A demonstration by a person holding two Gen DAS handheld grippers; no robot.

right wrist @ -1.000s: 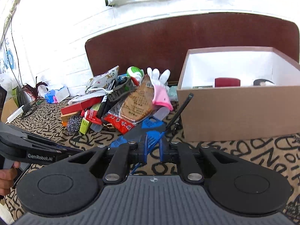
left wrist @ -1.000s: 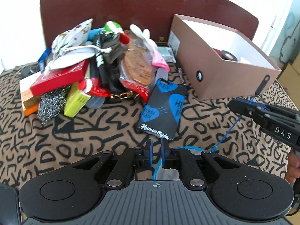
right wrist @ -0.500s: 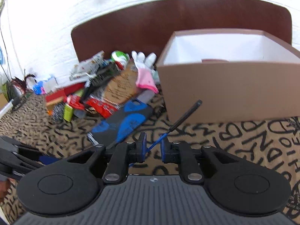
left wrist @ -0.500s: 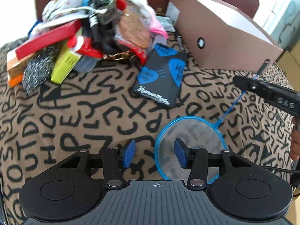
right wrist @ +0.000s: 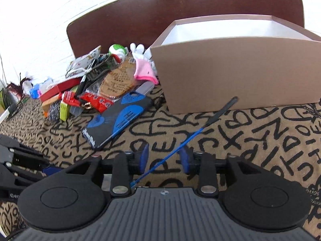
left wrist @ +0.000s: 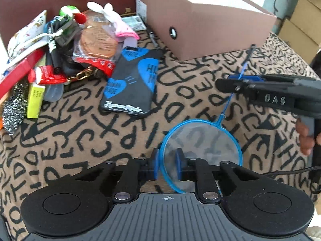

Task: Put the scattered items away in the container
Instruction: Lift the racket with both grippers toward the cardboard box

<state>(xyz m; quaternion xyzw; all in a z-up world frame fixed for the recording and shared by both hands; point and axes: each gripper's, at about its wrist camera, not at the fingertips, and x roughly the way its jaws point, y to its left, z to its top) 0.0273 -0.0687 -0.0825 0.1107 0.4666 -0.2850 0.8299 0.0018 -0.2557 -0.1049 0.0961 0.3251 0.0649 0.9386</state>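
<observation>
A small fishing net lies low over the patterned cloth: a blue ring with mesh [left wrist: 200, 146], a thin blue handle [right wrist: 188, 140] and a black grip end [right wrist: 222, 110]. My left gripper [left wrist: 167, 165] straddles the ring's near rim. Its jaws are closing, and the pads still stand apart with the rim between them. My right gripper [right wrist: 164, 157] is opening, and the handle passes between its pads without touching them. It also shows side-on as the right gripper [left wrist: 238, 78]. The brown cardboard box [left wrist: 210, 30] stands open at the back right, also seen as the box [right wrist: 230, 70].
A black phone case with blue hearts [left wrist: 132, 80] lies left of the box. Behind it sits a pile: pink-and-white glove [left wrist: 122, 30], biscuit packet [left wrist: 96, 44], red box [left wrist: 18, 72], steel scourer [left wrist: 14, 108]. A dark wooden headboard [right wrist: 180, 16] runs behind. A person's hand [left wrist: 305, 138] holds the right gripper.
Both grippers were shut on the net. The left opened wide, sank and narrowed again around the ring's rim. The right has opened off the handle. The net came down toward the cloth.
</observation>
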